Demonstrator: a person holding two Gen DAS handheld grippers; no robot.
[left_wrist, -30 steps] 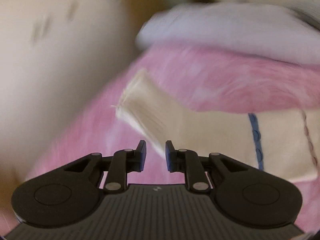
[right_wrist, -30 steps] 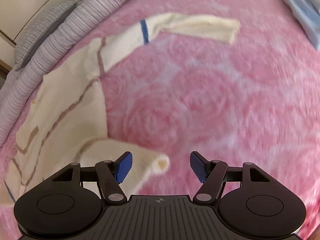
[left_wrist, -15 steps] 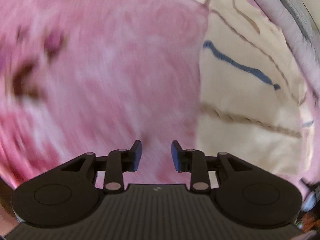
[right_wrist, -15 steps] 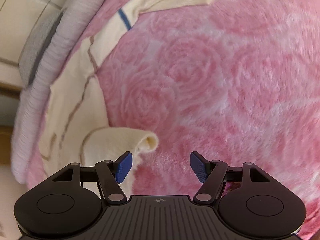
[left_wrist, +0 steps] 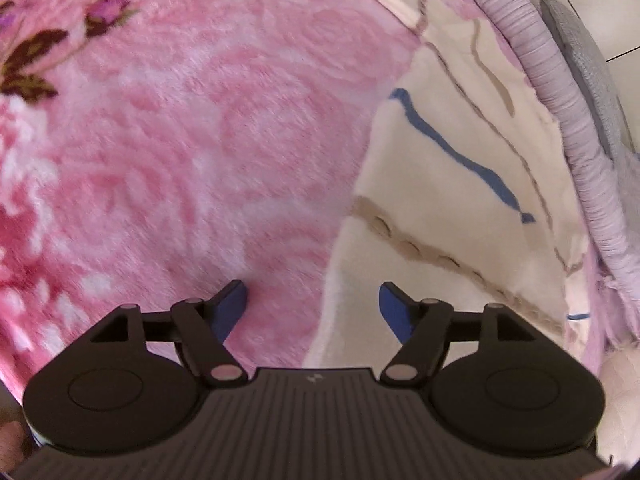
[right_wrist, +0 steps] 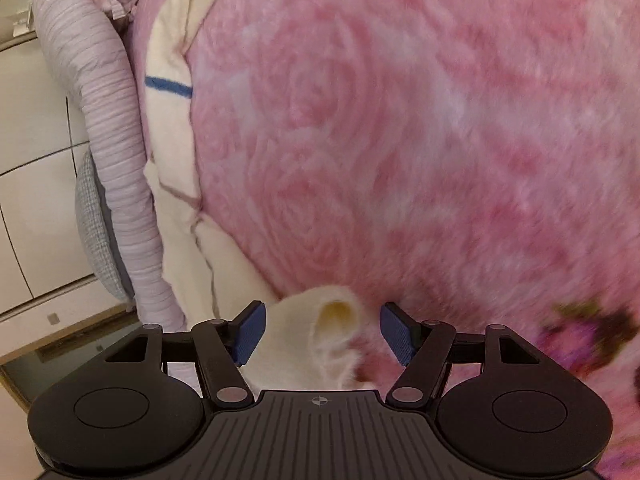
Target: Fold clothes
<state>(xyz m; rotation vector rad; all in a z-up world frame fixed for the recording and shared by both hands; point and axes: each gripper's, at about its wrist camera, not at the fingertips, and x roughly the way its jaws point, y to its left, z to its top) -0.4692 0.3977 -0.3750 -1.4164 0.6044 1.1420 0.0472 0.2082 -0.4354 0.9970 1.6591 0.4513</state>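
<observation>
Both grippers stand spread over the cream garment (left_wrist: pixel 448 208): the left gripper (left_wrist: pixel 313 306) is opening its jaws, with the garment's side edge lying under the gap but not pressed by the pads. The right gripper (right_wrist: pixel 322 330) has its jaws wide, and the sleeve cuff (right_wrist: pixel 334 320) sits between them without being pinched.

I judge the garment to be light, soft and floppy, a fleecy knit that sags when lifted and does not slip easily on the plush surface. Good places to hold are the cuff, where the cloth is doubled, and the side hem near the left pads; a grip on a single layer would probably stretch it.

It lies flat along one side of the bed, cream, with a thin blue line (left_wrist: pixel 460 152) and brown stitched lines (left_wrist: pixel 420 248). Under it is a pink fluffy blanket (right_wrist: pixel 420 140) with rose patterns. Beside the garment runs a ribbed lilac roll (left_wrist: pixel 560 112) of bedding.
</observation>
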